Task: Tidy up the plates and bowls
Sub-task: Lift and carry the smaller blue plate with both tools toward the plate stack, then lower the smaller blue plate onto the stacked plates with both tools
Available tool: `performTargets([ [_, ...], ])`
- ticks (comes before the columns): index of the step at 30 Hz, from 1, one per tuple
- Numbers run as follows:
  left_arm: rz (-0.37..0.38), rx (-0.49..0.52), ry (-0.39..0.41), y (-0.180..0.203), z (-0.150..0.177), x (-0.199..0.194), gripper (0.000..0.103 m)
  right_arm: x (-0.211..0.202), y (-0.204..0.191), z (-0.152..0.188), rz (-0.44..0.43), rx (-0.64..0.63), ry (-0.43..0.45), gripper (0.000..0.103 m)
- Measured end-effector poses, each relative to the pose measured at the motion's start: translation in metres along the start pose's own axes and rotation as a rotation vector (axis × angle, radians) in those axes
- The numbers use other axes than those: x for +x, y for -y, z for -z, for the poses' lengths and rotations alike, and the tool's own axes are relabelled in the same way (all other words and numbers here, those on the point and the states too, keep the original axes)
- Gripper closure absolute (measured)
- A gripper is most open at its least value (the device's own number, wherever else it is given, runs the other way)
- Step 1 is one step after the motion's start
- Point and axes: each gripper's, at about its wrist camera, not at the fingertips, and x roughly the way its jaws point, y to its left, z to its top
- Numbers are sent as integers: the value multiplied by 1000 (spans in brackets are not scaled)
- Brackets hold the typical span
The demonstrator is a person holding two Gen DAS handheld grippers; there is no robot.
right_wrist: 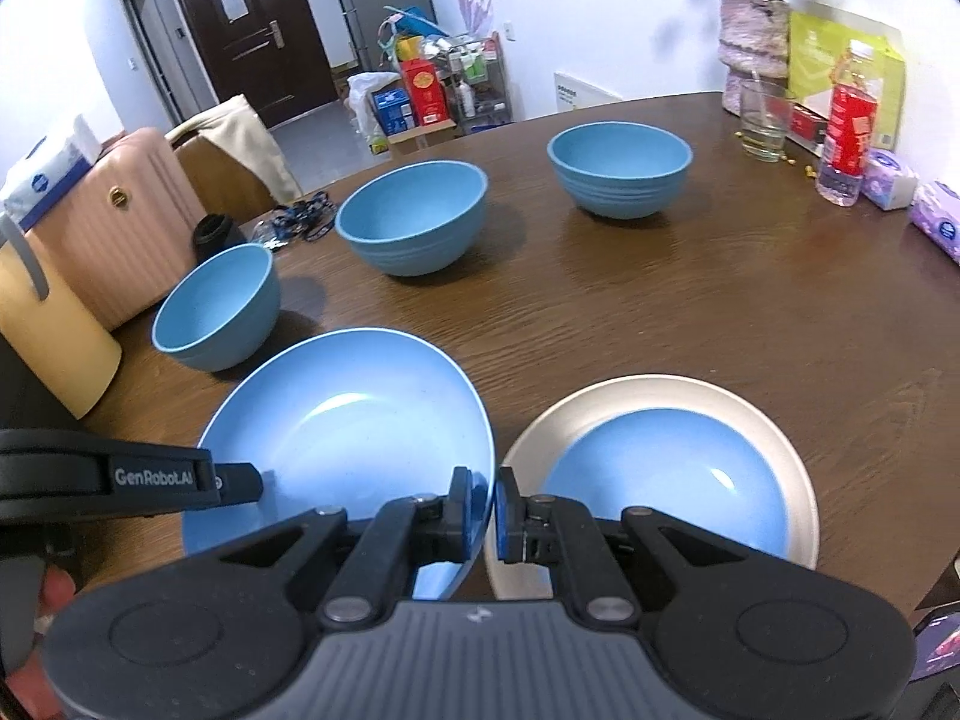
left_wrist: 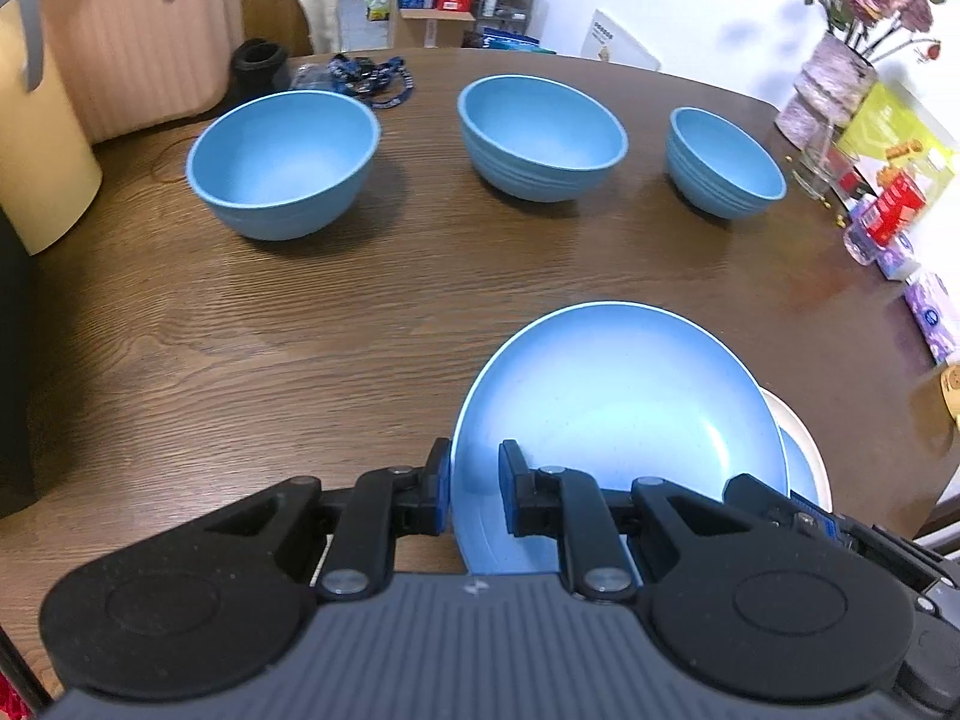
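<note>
A large blue plate (left_wrist: 618, 408) (right_wrist: 348, 420) hangs tilted just above the brown table (left_wrist: 240, 330), held by two opposite rims. My left gripper (left_wrist: 474, 462) is shut on its left rim, and my right gripper (right_wrist: 485, 492) is shut on its right rim. Just to the right of the held plate, a cream plate (right_wrist: 600, 402) (left_wrist: 804, 444) lies on the table with a smaller blue plate (right_wrist: 672, 474) on it. Three blue bowls stand in a row farther back: left bowl (left_wrist: 282, 162) (right_wrist: 216, 306), middle bowl (left_wrist: 540, 132) (right_wrist: 411, 216), right bowl (left_wrist: 723, 162) (right_wrist: 618, 168).
Along the right edge of the table stand a flower vase (right_wrist: 753, 36), a glass (right_wrist: 762, 120), a red-labelled bottle (right_wrist: 849, 120) and tissue packs (right_wrist: 936, 216). A pink suitcase (left_wrist: 138, 36), a black cup (left_wrist: 258, 63) and a blue lanyard (left_wrist: 366, 75) sit at the back left.
</note>
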Motion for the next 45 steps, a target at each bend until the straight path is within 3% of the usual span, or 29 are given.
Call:
performTargets([
  [22, 37, 91, -33, 80, 8, 21, 86, -8, 75, 0, 64, 67, 3, 96],
  [45, 33, 149, -85, 126, 17, 56, 86, 11, 124, 8, 96, 102, -42, 96],
])
